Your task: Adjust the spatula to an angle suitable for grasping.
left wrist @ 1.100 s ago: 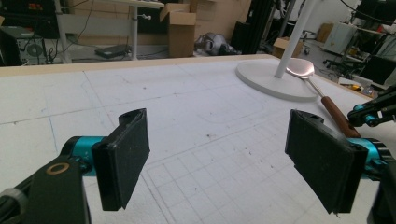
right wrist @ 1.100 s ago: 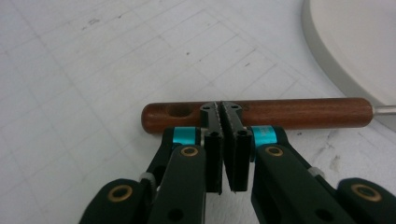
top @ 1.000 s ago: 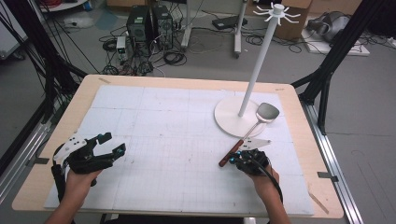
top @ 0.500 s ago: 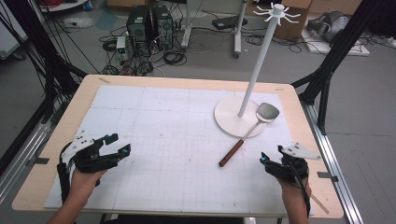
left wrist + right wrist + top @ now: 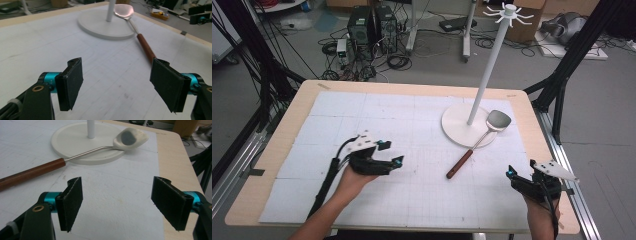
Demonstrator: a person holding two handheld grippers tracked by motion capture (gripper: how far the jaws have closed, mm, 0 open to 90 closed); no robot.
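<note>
Since 1 second ago the right gripper (image 5: 518, 178) has been drawn off the spatula (image 5: 474, 146) toward the table's (image 5: 302, 107) right edge, its jaws just opened and empty. The spatula lies released, blade on the stand's (image 5: 452, 127) base. The left gripper (image 5: 392, 154), spread and empty, has been brought nearer.

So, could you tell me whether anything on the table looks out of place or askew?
Yes: the wooden-handled spatula lies askew, its metal head propped on the rim of the white stand's base and its handle on the mat, instead of hanging from the stand's hooks. Both grippers are open and clear of it.
</note>
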